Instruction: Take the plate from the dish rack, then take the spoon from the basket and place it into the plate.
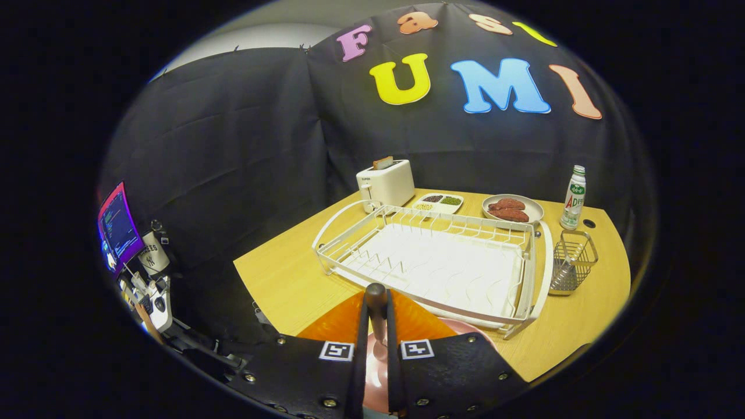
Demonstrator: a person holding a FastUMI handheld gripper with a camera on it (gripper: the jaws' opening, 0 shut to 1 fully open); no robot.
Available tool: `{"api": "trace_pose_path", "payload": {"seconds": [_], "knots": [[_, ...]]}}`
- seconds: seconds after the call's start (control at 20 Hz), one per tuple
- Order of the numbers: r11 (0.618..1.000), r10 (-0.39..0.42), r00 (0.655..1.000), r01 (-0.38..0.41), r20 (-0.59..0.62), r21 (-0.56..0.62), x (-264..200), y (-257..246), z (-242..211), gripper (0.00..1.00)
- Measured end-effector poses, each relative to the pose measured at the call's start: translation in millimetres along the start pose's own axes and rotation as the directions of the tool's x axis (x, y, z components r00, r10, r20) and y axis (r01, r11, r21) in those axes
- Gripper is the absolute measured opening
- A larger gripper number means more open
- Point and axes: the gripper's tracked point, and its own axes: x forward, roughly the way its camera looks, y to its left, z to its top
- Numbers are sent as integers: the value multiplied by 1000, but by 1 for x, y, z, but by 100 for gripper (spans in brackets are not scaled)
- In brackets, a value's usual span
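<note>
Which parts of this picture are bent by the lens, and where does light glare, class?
Gripper view: fisheye bows the dish rack rim and table edge; soft glare on the rack's white tray; the gripper, shut on a dark spoon handle, looks slightly blurred up close.

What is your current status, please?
Hand-held gripper shut on spoon. Spoon over orange plate, near side of empty rack. Basket beyond, right. Nothing in the way.

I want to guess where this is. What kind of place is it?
Probably a pretend kitchen in a test booth: a toaster, a dish rack and a plate of food sit on a wooden table.
</note>
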Motion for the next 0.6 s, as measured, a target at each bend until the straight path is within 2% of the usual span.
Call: {"api": "trace_pose_path", "payload": {"seconds": [0.25, 0.35, 0.45, 0.6], "knots": [[1000, -7, 1000, 7, 9, 19, -6, -4, -2, 15], [1000, -18, 1000, 18, 20, 16, -13, -9, 3, 21], [1000, -23, 999, 23, 28, 10, -16, -12, 6, 21], [999, -35, 999, 34, 34, 23, -22, -18, 9, 26]]}}
